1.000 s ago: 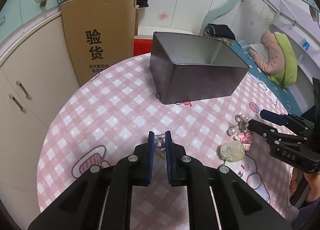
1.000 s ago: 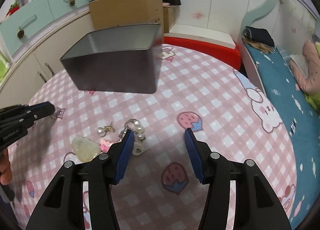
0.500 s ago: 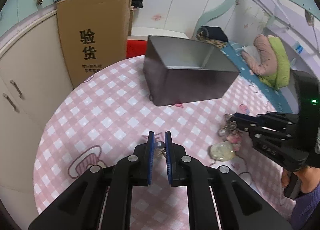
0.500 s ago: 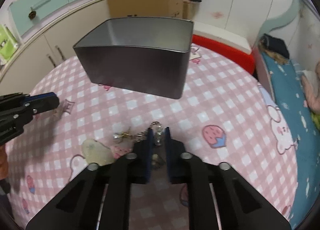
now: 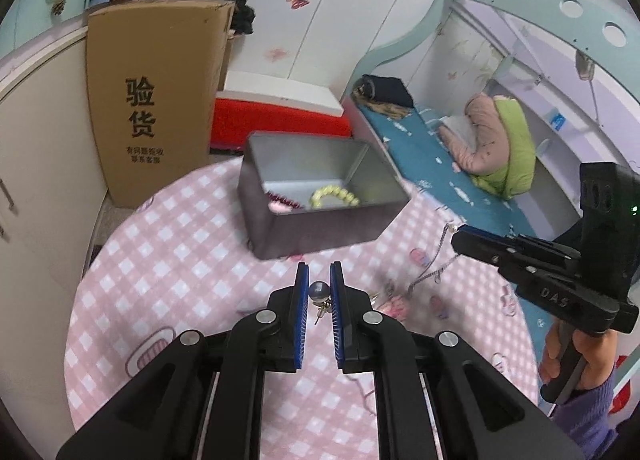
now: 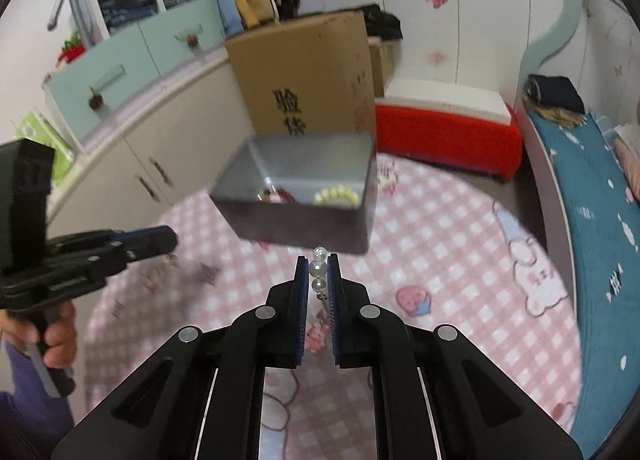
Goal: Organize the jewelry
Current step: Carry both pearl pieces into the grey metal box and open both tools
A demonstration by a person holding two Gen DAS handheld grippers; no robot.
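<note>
My left gripper (image 5: 319,272) is shut on a pearl stud earring (image 5: 319,291), held above the pink checked table (image 5: 168,260). My right gripper (image 6: 318,262) is shut on a pearl pendant (image 6: 318,268) whose thin chain (image 5: 436,260) dangles below its tip. An open grey tin box (image 5: 320,232) stands ahead of both grippers. It holds a yellow-green bead bracelet (image 5: 335,195) and a red and pink piece (image 5: 280,205). More small jewelry (image 5: 394,302) lies blurred on the cloth between the grippers. In each wrist view the other gripper shows at the side, held in a hand.
A tall cardboard box (image 5: 148,99) stands beyond the table at the left, beside cream cabinets (image 6: 160,163). A red bench (image 6: 444,135) is behind the tin. A bed with a teal sheet (image 5: 432,163) runs along the right of the table.
The right gripper's jaws went from open to shut on the pearl pendant. Both grippers then lifted off the table with their pieces, and the inside of the tin came into view.
</note>
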